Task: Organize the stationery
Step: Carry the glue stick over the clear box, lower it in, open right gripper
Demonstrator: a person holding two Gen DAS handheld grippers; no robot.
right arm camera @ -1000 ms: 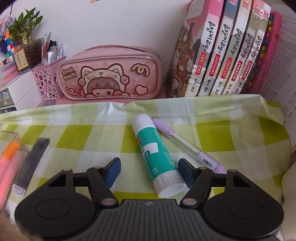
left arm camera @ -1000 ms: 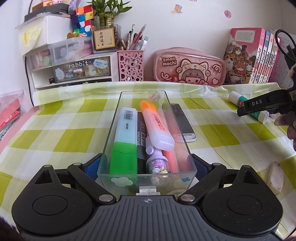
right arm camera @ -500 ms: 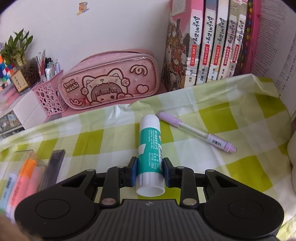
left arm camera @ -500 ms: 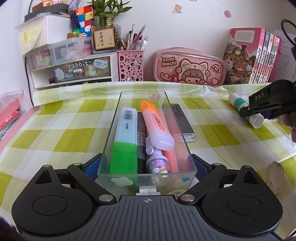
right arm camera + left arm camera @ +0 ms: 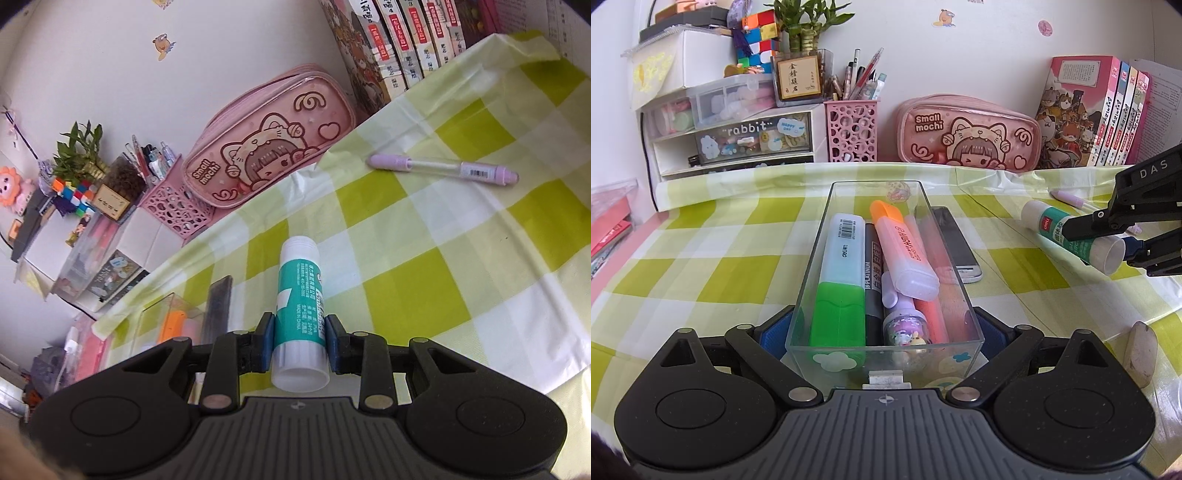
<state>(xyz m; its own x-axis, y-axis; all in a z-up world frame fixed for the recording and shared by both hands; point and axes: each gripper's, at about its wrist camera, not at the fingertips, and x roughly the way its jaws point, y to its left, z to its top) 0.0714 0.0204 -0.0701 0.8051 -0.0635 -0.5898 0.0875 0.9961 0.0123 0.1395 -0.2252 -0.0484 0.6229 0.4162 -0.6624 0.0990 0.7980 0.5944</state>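
Since before, right gripper [image 5: 300, 345] has clamped and lifted glue [image 5: 300, 317]; light, rigid, slick tube, best pinched mid-body; left gripper [image 5: 884, 334] holds tray [image 5: 812, 266], jaws wide.

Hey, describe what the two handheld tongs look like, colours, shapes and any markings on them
Both are matte black plastic. The left tongs and right tongs have a ribbed grey-black body flanked by two round discs, jointed linkage arms with silver pivot pins, and blue pads on the fingers. From the left camera, white letters DAS mark the right one.
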